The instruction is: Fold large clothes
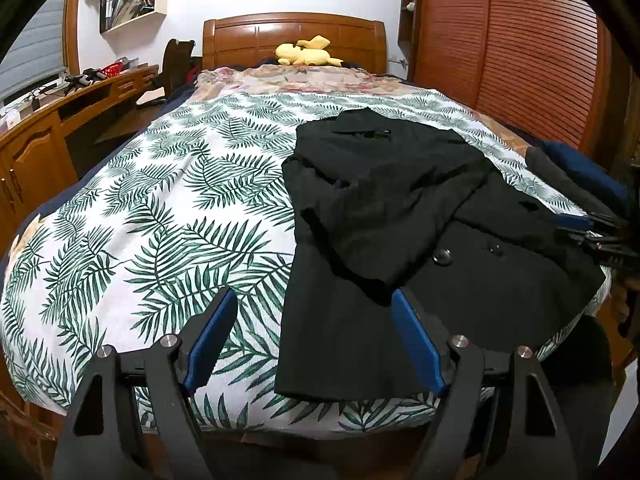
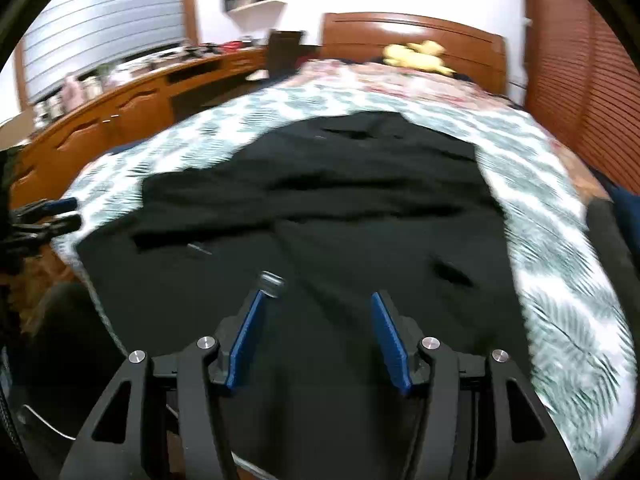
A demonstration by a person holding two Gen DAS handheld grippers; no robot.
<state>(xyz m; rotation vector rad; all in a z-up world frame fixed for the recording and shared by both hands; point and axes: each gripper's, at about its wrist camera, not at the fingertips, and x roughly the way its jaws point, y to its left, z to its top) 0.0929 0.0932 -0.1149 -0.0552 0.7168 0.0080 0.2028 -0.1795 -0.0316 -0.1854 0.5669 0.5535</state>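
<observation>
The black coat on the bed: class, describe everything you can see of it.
The black coat is dark, matte, woollen-looking cloth with large dark buttons on its front. It lies partly folded, one sleeve laid across the body, on the right half of the leaf-print bedspread, its hem toward the foot of the bed. Neither gripper touches it.
</observation>
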